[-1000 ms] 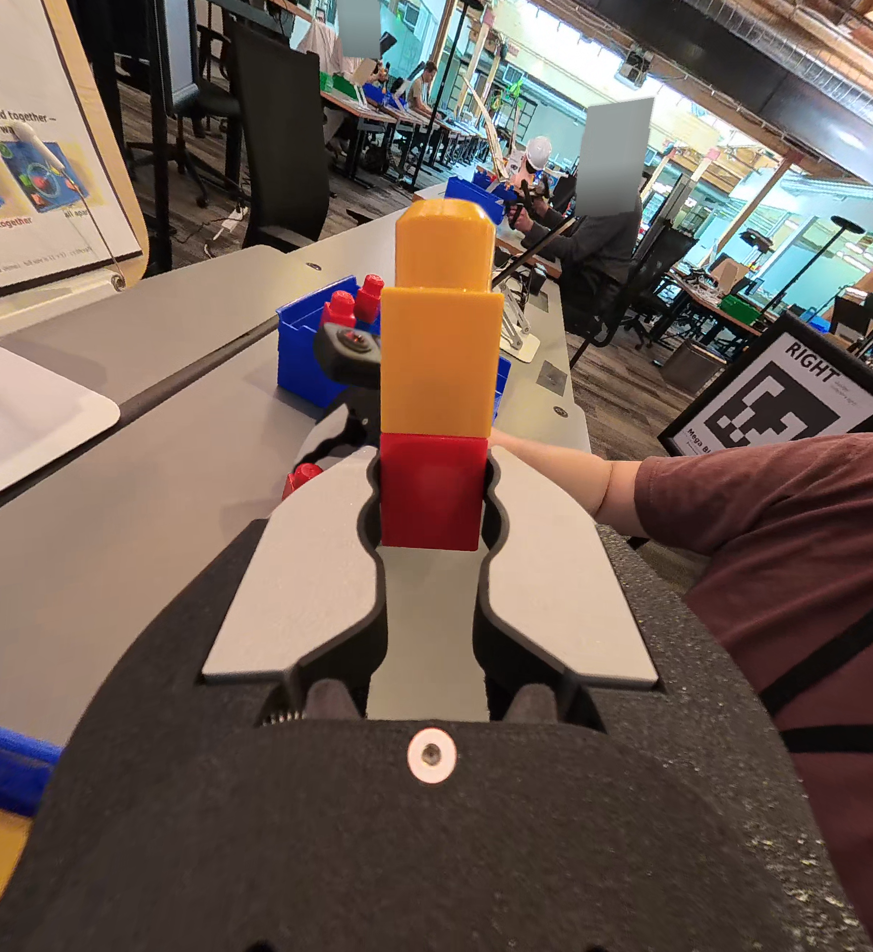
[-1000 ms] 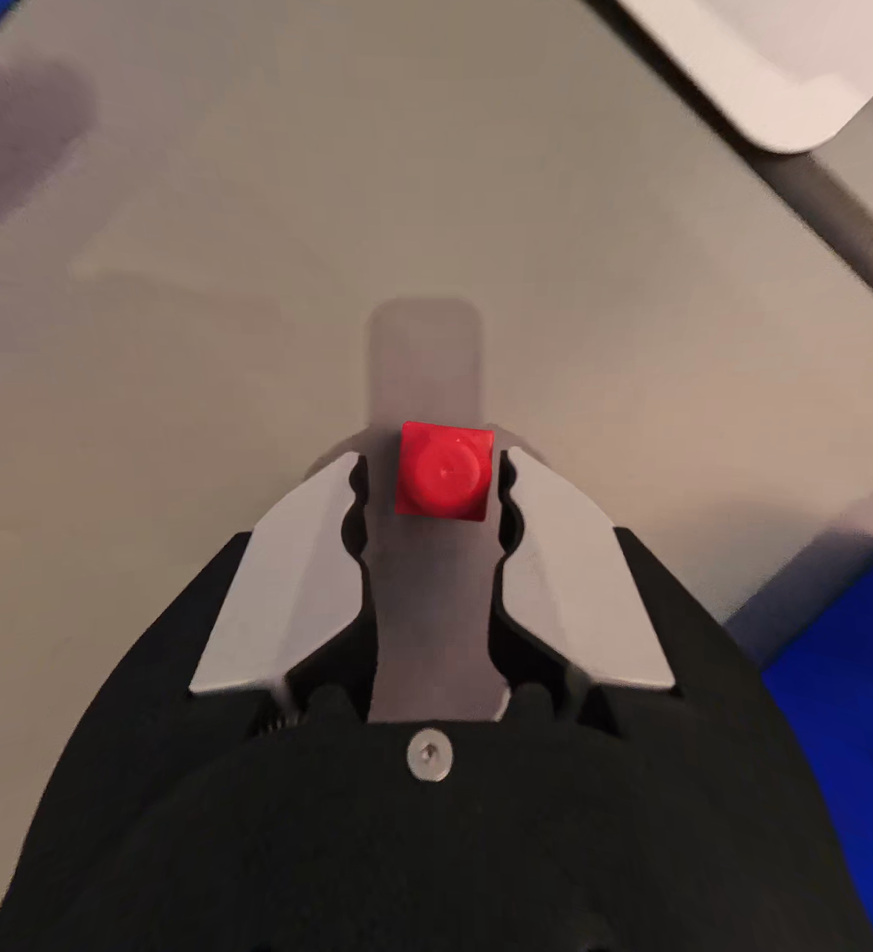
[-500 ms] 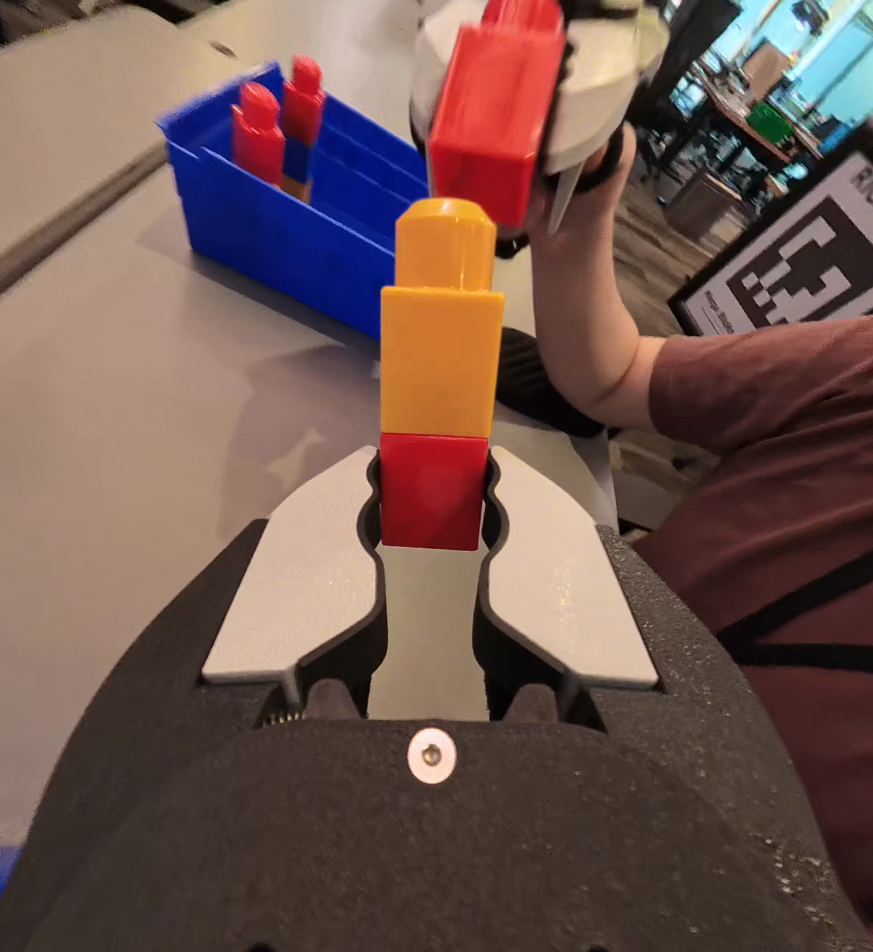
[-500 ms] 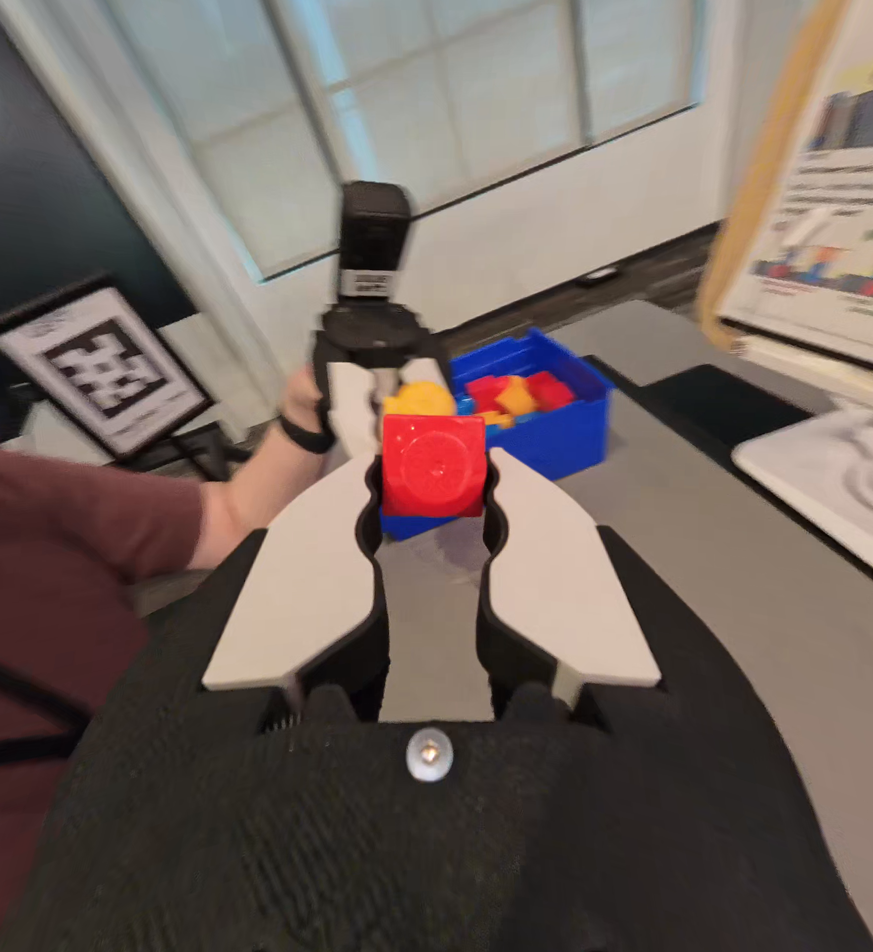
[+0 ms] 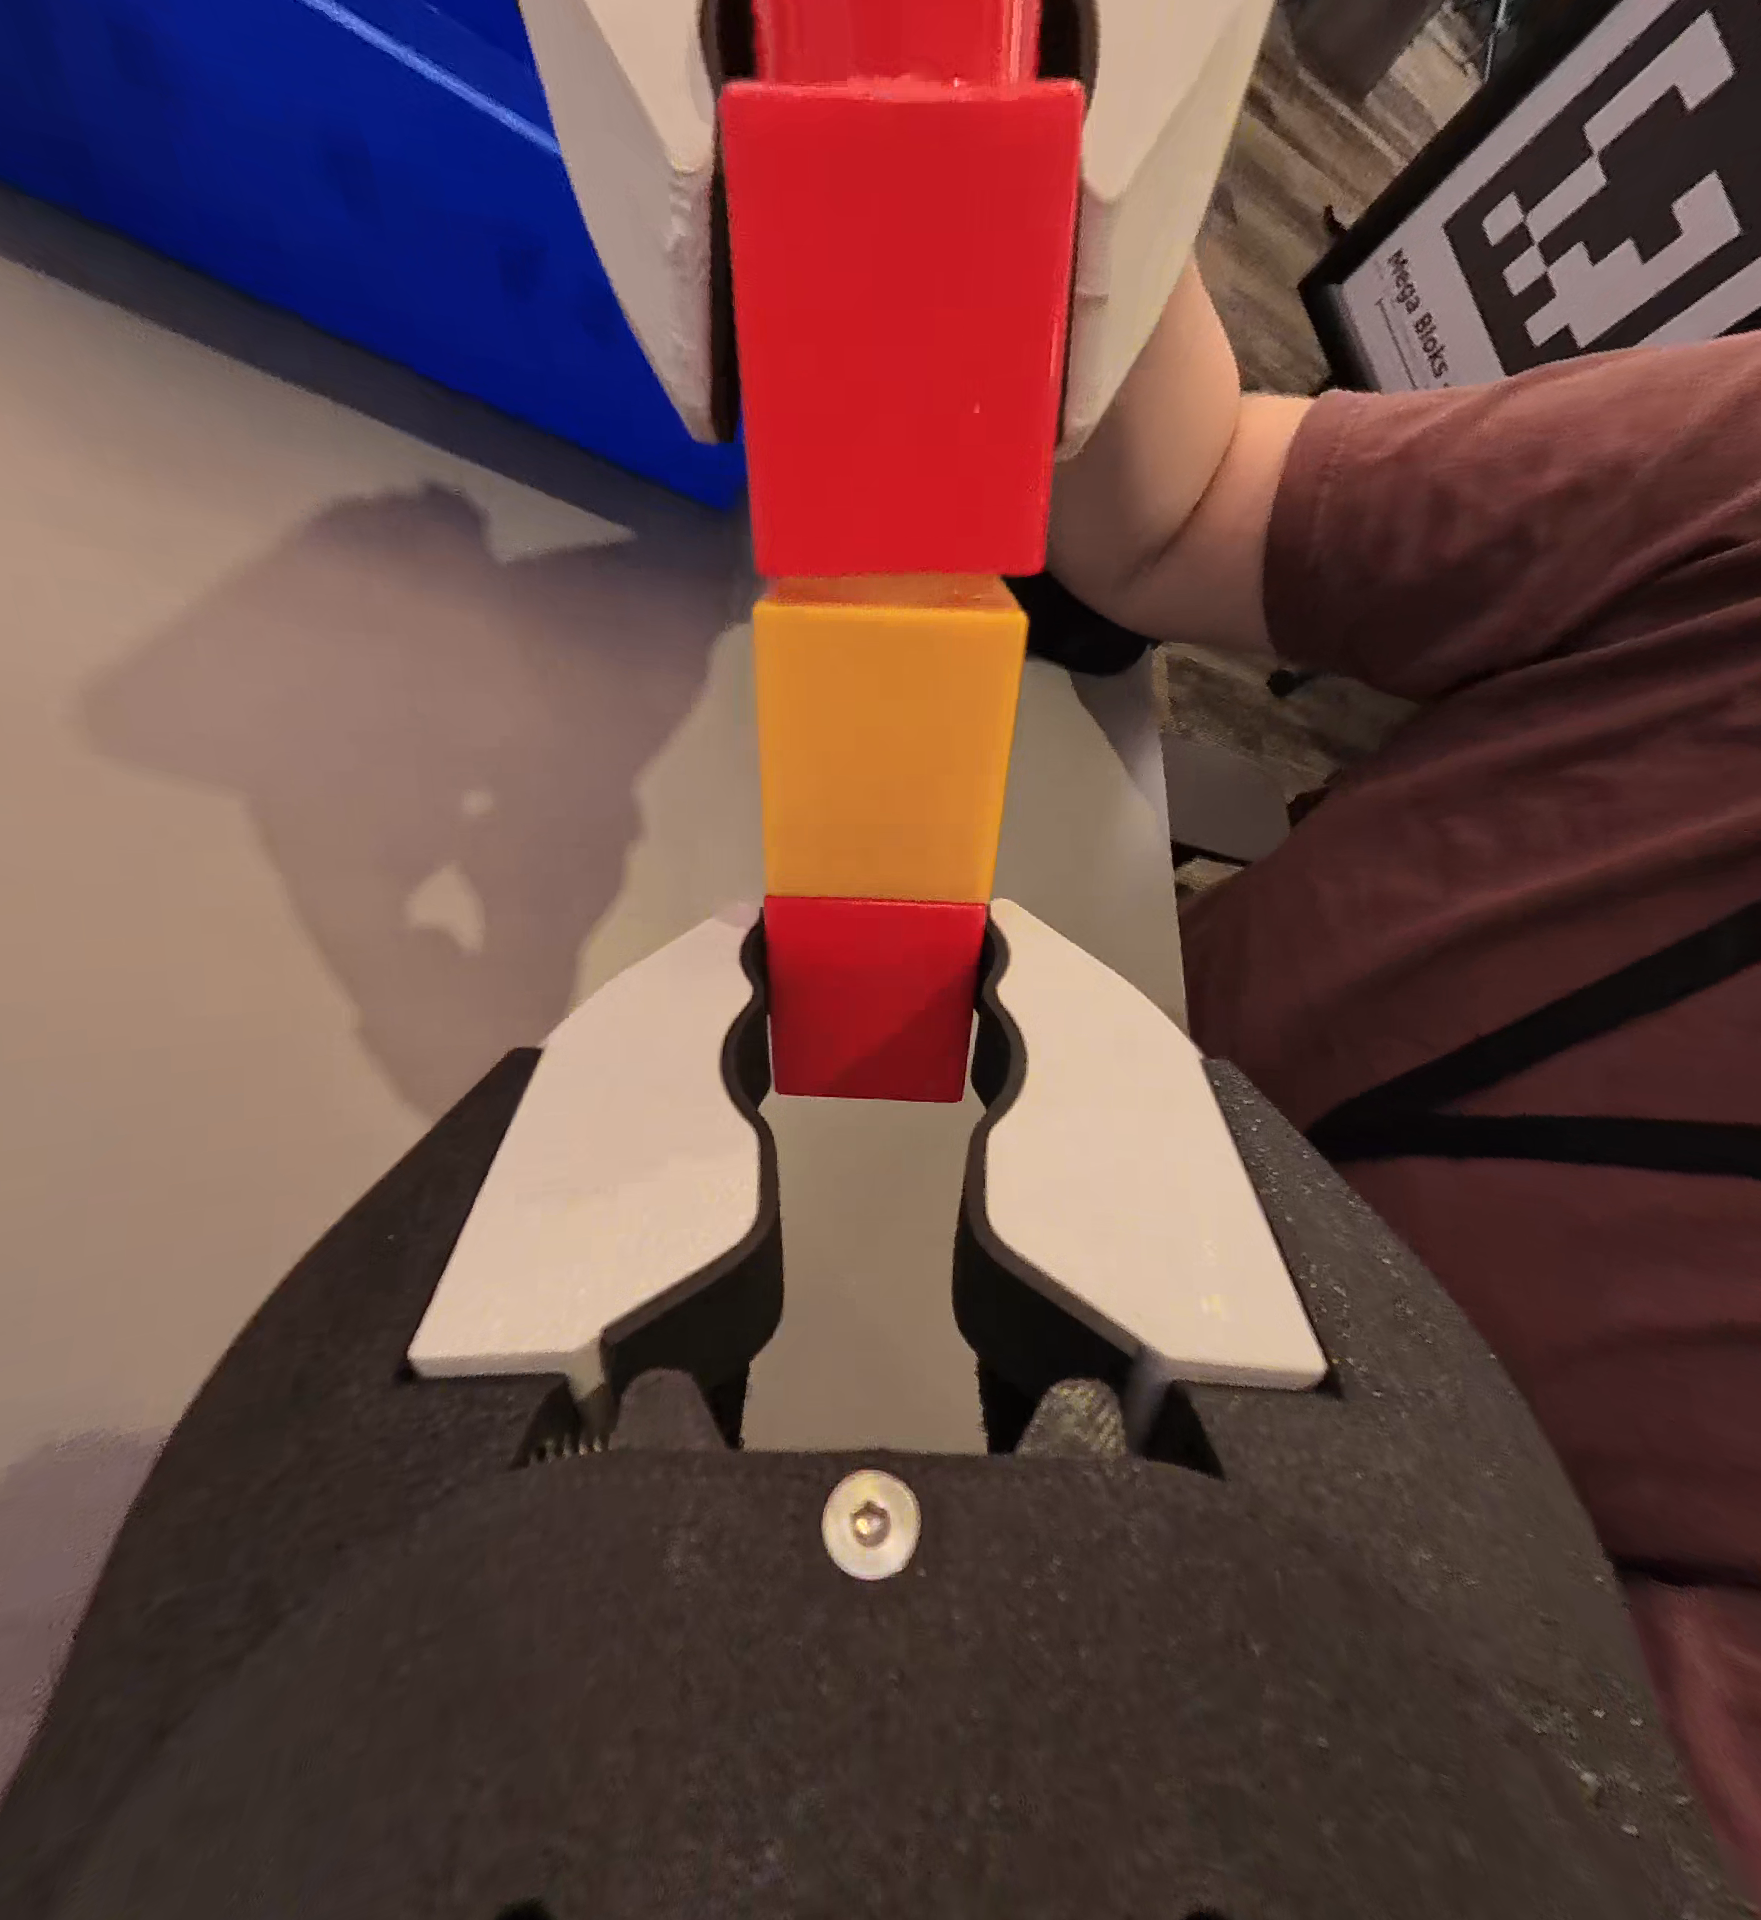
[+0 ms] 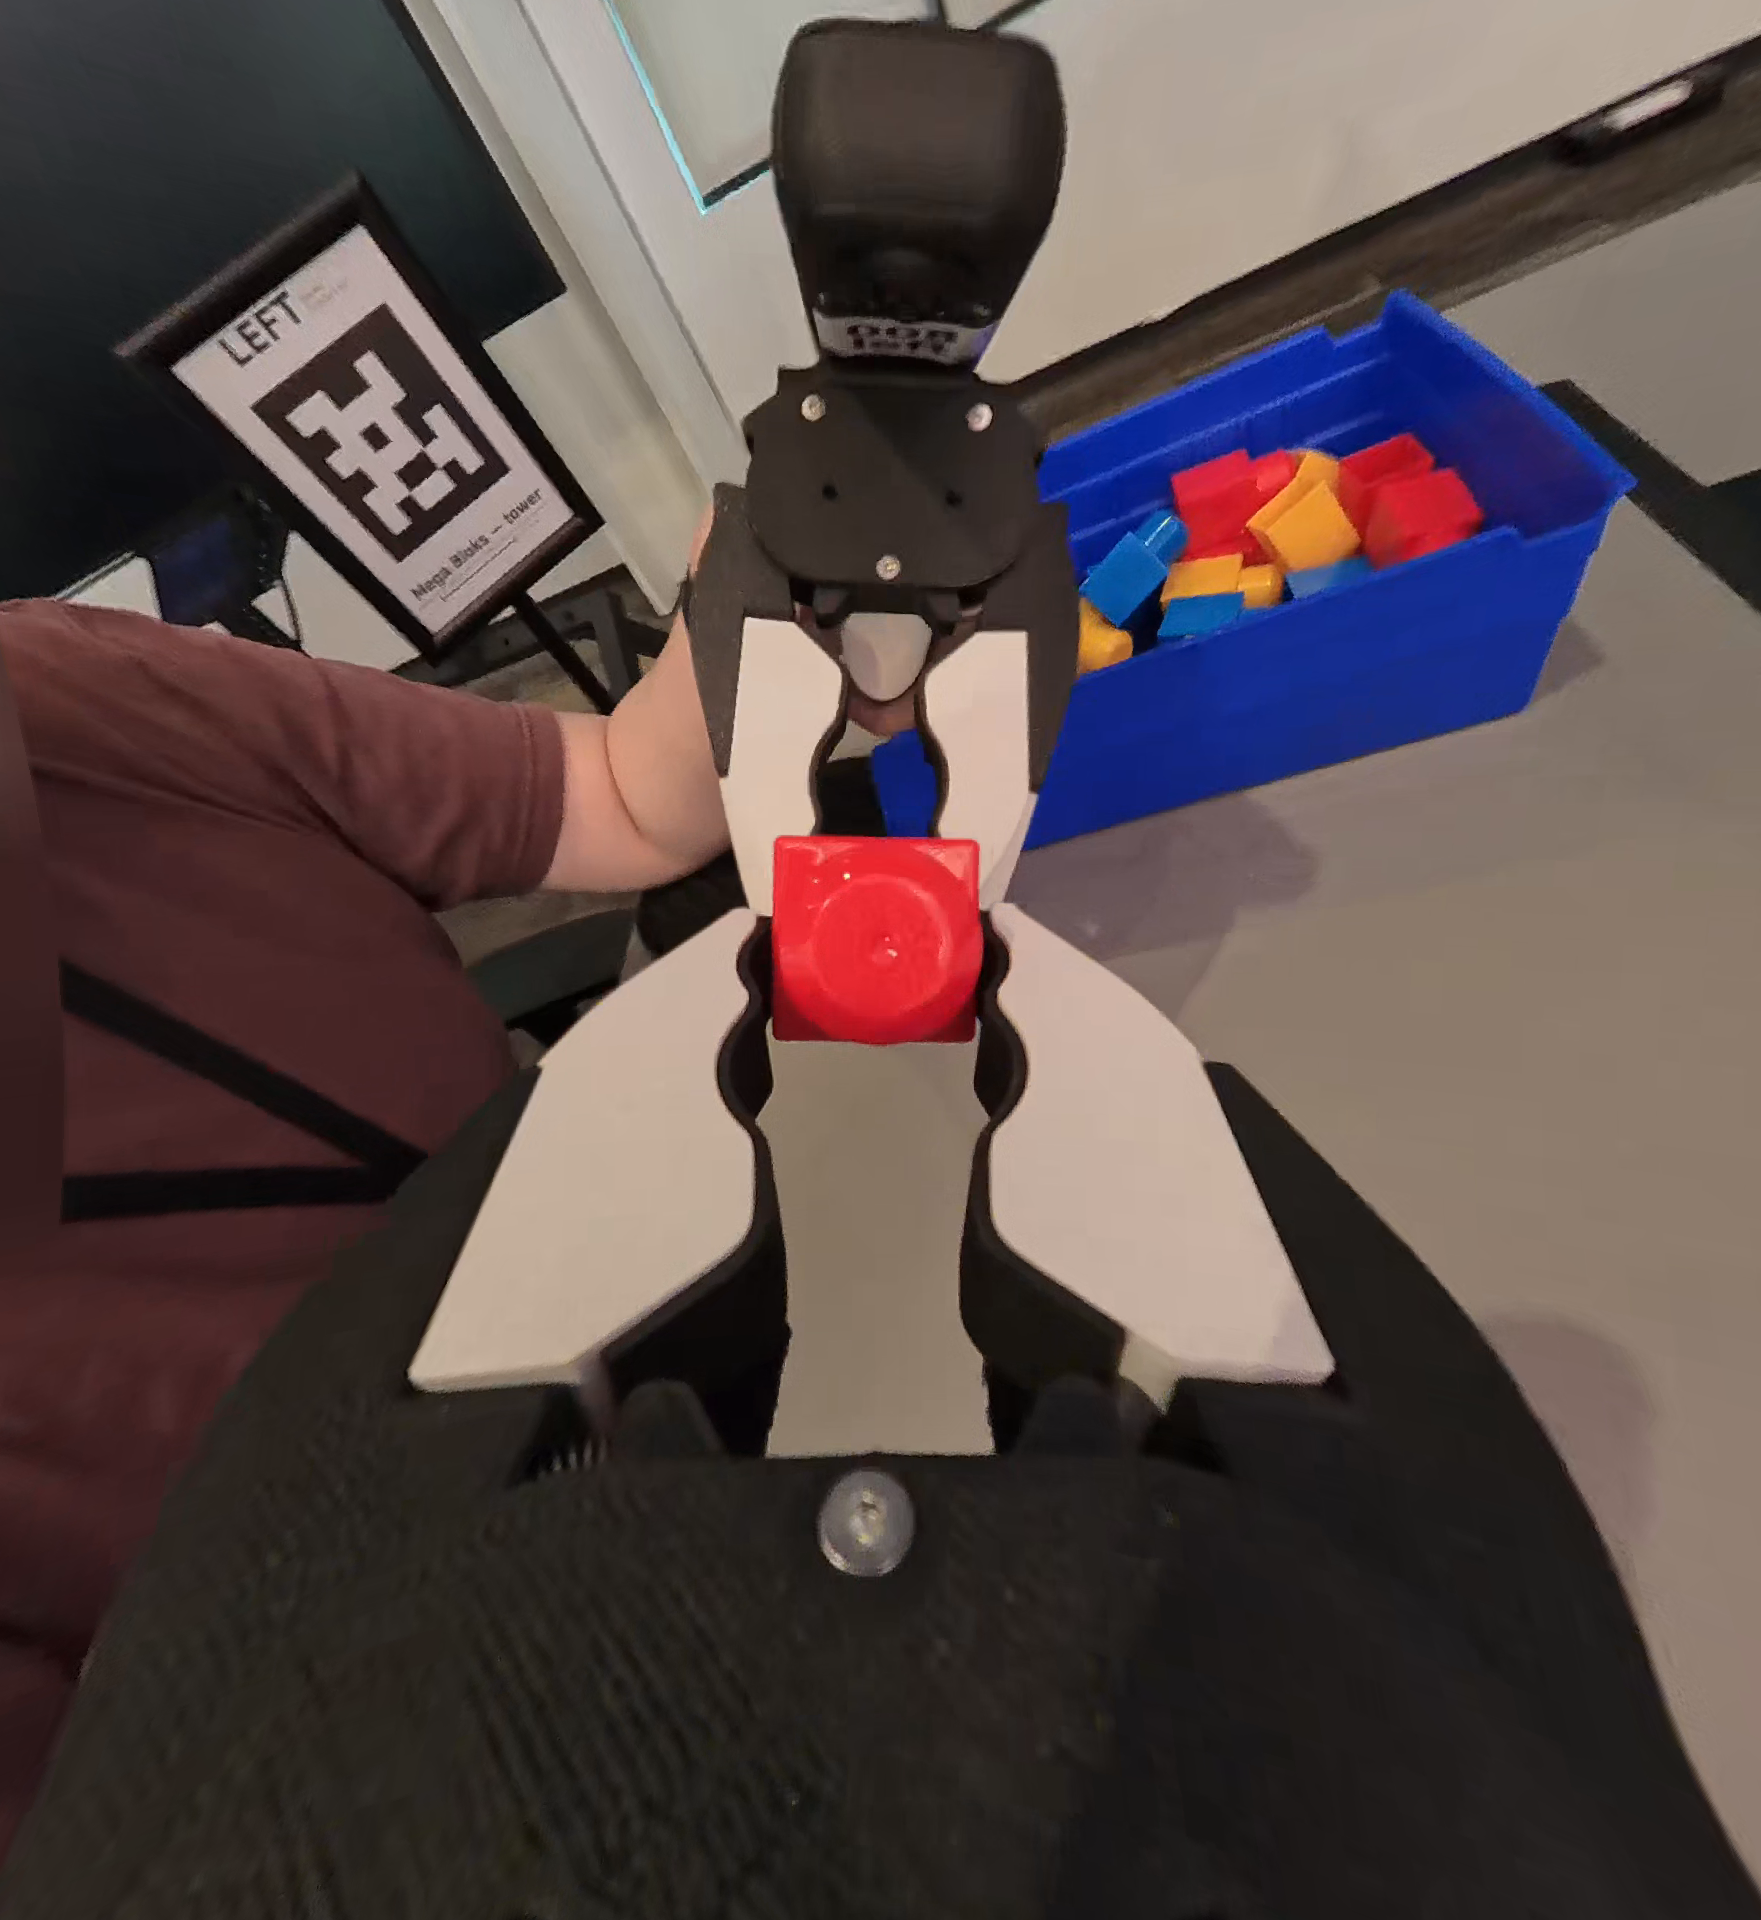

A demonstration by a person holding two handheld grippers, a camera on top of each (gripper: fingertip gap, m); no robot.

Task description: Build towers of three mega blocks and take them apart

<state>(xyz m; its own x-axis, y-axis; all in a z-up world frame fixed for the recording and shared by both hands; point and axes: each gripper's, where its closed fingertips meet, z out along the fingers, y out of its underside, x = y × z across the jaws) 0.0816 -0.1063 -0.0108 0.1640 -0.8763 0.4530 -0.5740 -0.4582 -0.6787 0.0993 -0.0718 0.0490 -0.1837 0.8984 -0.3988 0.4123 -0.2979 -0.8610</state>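
Left wrist view: the left claw (image 5: 874,997) pinches the lower red mega block (image 5: 868,1003), both pads pressed against its sides. An orange mega block (image 5: 886,753) sits on that red one, and a second red mega block (image 5: 902,332) sits flush on the orange one, so three blocks stand in one line pointing away from the camera. The far red block is pinched by the right claw (image 5: 897,270), whose pale fingers (image 5: 647,208) flank it on both sides. Behind the stack lies a grey counter (image 5: 180,727) with the wall of a blue bin (image 5: 336,187) at upper left. A forearm and a maroon sleeve (image 5: 1530,727) fill the right side, with a framed marker sign (image 5: 1582,208) above.

Right wrist view: the right claw (image 6: 874,940) grips the red mega block (image 6: 874,940) seen end-on, its round stud facing the camera and the pads tight on both sides. Straight beyond it the left claw (image 6: 881,790) points back at the camera; the blocks it holds are hidden behind the red one. A blue bin (image 6: 1375,665) of loose red, orange and blue blocks rests on the grey counter (image 6: 1478,987) to the right. A framed marker sign (image 6: 367,447) stands at left, above the maroon sleeve (image 6: 232,831)
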